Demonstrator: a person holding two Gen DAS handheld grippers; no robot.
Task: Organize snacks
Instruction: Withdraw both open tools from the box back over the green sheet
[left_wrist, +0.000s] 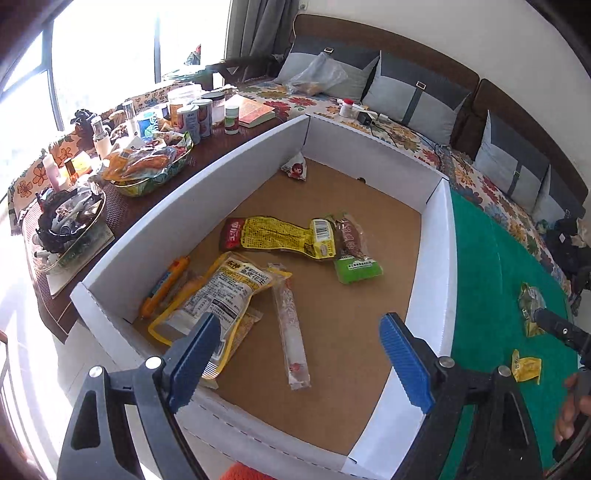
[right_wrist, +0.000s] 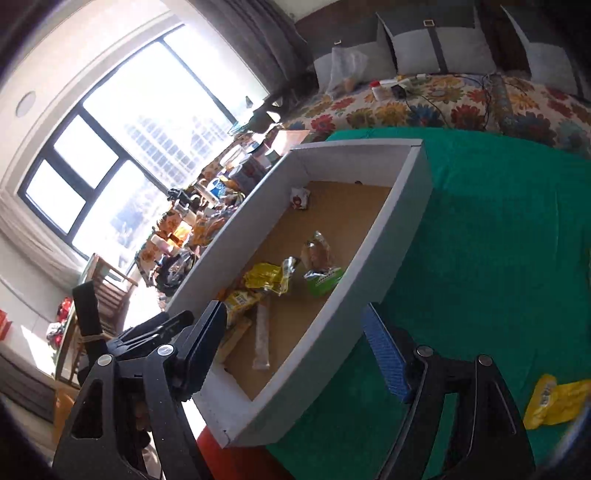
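the left gripper (left_wrist: 299, 354) hangs over the near end of a shallow white cardboard box (left_wrist: 192, 192), its blue-padded jaws spread wide with nothing between them. just under its left finger lies a yellow peanut bag (left_wrist: 218, 291), and beyond that finger's outer side an orange sausage stick (left_wrist: 166, 284) rests against the box wall. between the fingers, slightly ahead, a long clear-wrapped stick (left_wrist: 290, 325) lies on the brown floor. farther ahead sit a yellow-and-red pouch (left_wrist: 273, 236) and a green-ended packet (left_wrist: 354, 254), touching each other, and at the far corner a small white triangular packet (left_wrist: 295, 168).

the right gripper (right_wrist: 295, 347) is also wide open and empty, straddling the box's right wall (right_wrist: 362, 273), left finger over the inside, right finger over the green cloth (right_wrist: 498, 229). to its right on the cloth lies a yellow snack packet (right_wrist: 554, 400). beyond the box a cluttered table (left_wrist: 207, 147) and a floral-covered sofa (right_wrist: 424, 107) fill the background.
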